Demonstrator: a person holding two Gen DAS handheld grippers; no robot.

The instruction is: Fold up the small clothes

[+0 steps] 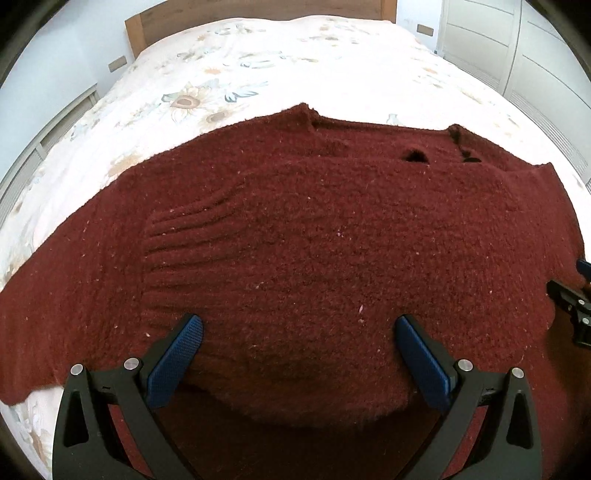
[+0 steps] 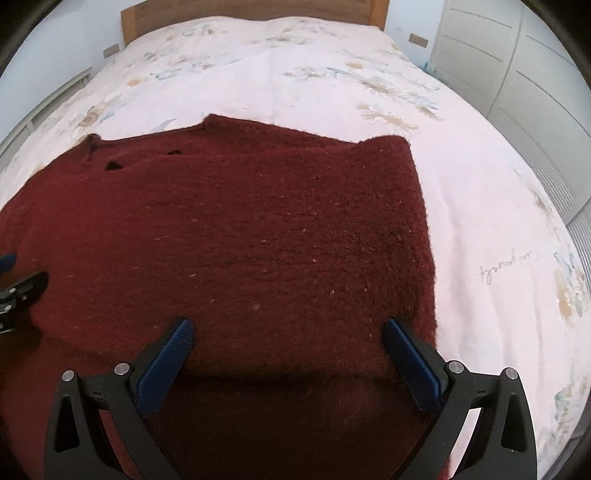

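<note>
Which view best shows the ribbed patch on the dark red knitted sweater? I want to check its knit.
The left wrist view: the ribbed patch of the dark red knitted sweater lies in plain sight there. The right wrist view shows only plain knit, no ribbing.

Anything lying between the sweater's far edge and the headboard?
No objects: past the dark red sweater only the floral bedspread runs up to the wooden headboard. Both wrist views show it.

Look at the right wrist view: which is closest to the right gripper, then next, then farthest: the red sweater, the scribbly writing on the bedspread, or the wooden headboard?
From the right gripper, jaws open:
1. Red sweater, directly under and ahead.
2. Writing on the bedspread, off to the right.
3. Wooden headboard, at the bed's far end.
</note>
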